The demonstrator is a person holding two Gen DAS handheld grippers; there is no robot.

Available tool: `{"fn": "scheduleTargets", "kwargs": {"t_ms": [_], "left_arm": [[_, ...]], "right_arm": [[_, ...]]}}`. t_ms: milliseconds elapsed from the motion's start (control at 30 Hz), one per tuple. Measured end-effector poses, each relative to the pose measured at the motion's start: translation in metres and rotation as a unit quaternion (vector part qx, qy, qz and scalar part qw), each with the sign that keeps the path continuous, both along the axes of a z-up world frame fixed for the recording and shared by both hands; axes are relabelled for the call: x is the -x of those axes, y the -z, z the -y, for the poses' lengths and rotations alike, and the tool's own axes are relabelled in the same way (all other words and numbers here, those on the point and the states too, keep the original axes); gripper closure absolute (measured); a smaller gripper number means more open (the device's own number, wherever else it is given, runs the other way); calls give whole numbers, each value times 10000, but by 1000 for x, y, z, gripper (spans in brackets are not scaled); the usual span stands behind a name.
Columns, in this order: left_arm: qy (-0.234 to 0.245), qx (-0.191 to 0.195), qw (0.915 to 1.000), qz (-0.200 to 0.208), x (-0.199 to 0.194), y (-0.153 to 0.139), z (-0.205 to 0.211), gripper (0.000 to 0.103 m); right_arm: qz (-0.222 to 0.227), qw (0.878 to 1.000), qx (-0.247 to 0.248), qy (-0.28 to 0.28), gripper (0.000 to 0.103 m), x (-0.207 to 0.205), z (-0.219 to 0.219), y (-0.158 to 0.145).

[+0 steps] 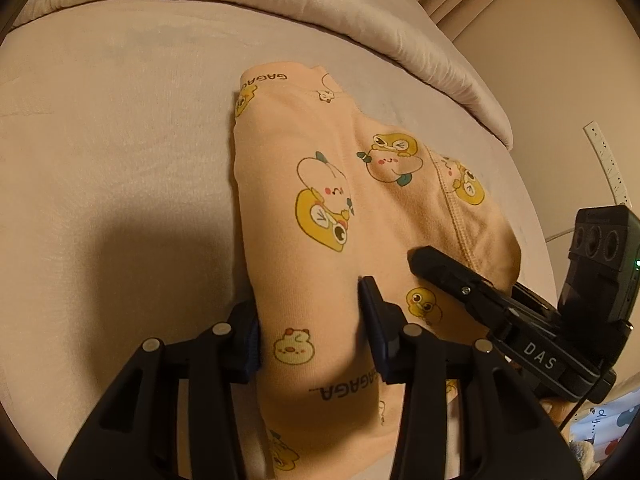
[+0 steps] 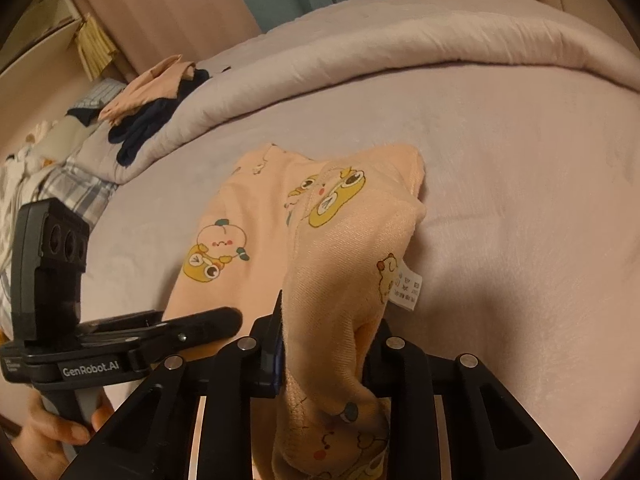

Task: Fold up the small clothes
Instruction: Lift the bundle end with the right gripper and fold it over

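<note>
Here, closest to the left wrist camera, the left gripper point(image 1: 310, 332) has its two fingers set on either side of a raised fold of the peach garment point(image 1: 320, 216), the cloth filling the gap between the pads so that the fingers clamp it. The garment is soft, printed with yellow ducks, pale peach faces and the word "GAGAGA", and it lies on the pinkish bed sheet point(image 1: 120, 140). Just to the right in that view, the right gripper point(image 1: 460, 280) comes in from the side with one black finger lying across the garment's hemmed edge. From the right wrist camera, the right gripper point(image 2: 326, 344) is closed on a bunched part of the same garment point(image 2: 260, 240), which rises between its fingers and drapes over them, with a white care label point(image 2: 408, 284) hanging from the fabric on the right side. The left gripper point(image 2: 216, 320) shows at the lower left of that view, its finger resting at the garment's near edge, and the person's hand point(image 2: 52, 436) wraps its handle. Beyond the garment the sheet point(image 2: 520, 184) stretches flat to a thick rolled quilt point(image 2: 400, 44). Farther off, at the upper left, a pile of clothes point(image 2: 148, 100) in peach and dark blue sits on the quilt's end.
</note>
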State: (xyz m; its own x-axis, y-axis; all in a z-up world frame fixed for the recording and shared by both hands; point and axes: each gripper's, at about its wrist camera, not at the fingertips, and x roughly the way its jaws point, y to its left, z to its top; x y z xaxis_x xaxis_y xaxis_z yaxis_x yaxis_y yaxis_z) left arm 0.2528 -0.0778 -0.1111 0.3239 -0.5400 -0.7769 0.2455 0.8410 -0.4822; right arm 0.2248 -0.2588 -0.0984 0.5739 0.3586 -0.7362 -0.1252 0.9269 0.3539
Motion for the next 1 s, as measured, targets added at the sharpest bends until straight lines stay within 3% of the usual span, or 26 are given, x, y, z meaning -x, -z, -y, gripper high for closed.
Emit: {"fn": "scheduleTargets", "kwargs": {"t_ms": [400,1000], "left_arm": [[-1,11,9999,161,11,-13,0,70],[-149,92,9984,537,74,-52,-28,70]], "right_arm": [[312,9993,116,-179,77,10,-12,-17],[683,9953,91,-676,77,60,-42,-51]]}}
